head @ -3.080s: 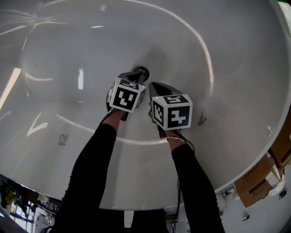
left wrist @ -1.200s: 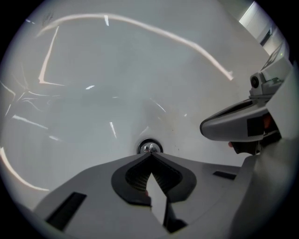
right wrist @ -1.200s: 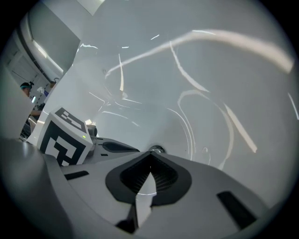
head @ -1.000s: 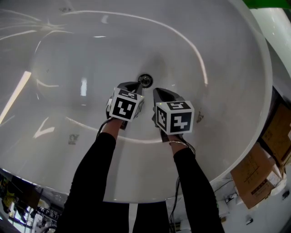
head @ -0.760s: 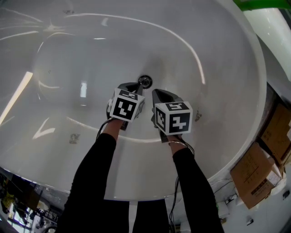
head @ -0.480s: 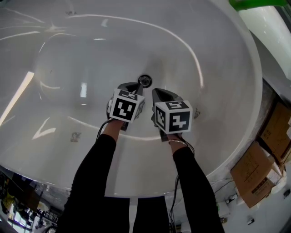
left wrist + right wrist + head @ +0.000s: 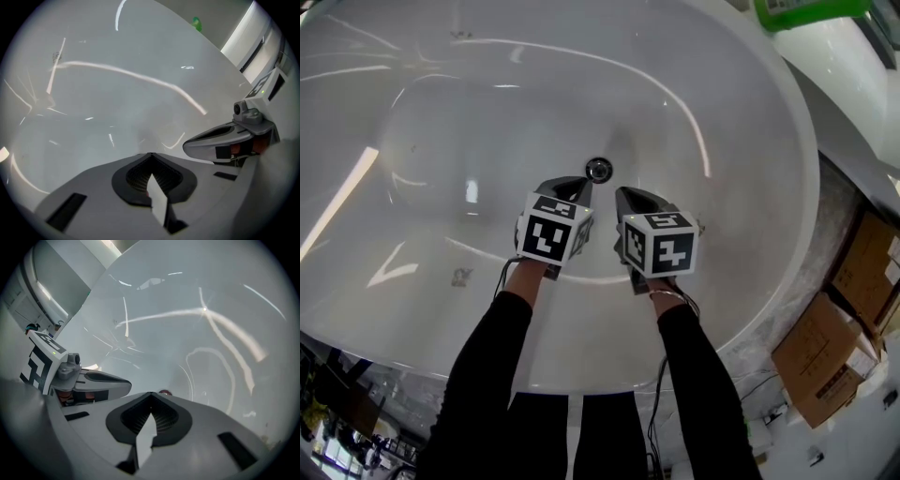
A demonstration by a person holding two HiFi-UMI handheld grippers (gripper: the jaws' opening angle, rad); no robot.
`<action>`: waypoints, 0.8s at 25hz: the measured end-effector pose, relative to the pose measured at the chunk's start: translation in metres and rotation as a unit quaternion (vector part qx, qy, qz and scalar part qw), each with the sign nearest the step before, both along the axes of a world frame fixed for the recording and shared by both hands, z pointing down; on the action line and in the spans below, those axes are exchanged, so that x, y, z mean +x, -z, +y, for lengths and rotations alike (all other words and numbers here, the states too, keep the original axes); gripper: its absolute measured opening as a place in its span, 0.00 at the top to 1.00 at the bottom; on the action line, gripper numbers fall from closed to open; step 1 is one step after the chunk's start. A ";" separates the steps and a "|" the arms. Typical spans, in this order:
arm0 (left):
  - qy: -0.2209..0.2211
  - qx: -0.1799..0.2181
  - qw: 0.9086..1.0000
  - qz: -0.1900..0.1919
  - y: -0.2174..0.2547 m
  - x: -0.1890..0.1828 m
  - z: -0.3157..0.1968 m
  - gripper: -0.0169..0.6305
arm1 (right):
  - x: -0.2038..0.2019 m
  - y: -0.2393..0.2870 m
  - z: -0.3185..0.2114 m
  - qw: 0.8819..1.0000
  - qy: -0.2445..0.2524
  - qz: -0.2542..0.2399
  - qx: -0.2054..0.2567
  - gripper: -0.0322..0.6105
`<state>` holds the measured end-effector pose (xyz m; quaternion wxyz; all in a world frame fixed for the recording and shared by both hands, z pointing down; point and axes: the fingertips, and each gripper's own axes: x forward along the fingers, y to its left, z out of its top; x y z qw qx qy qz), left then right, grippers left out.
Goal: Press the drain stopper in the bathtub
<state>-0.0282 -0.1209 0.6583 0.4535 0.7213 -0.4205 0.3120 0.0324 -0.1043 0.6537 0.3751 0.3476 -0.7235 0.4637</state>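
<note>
The round chrome drain stopper (image 7: 599,170) sits in the floor of the white bathtub (image 7: 487,103). In the head view my left gripper (image 7: 578,184) hovers just short of the stopper, a little to its left, jaws shut and empty. My right gripper (image 7: 622,193) is beside it, just right of the stopper, also shut and empty. In the right gripper view the stopper (image 7: 164,392) peeks over the closed jaw tips, and the left gripper (image 7: 93,380) lies to the left. The left gripper view shows only the tub wall and the right gripper (image 7: 225,140); the stopper is hidden there.
The tub's curved rim (image 7: 787,244) runs down the right side. Cardboard boxes (image 7: 834,347) stand on the floor beyond it. A white column (image 7: 834,56) with a green band (image 7: 806,11) rises at the top right. Shelving (image 7: 337,403) shows at the bottom left.
The left gripper tip, which was on the stopper three seconds ago, has drawn back, and the stopper now shows whole. Both grippers sit slightly lower in the head view.
</note>
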 end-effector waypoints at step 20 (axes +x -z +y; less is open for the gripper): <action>-0.005 0.004 1.000 -0.007 0.043 -0.014 0.017 0.96 | 0.009 0.028 0.011 1.000 0.012 0.011 0.008 0.95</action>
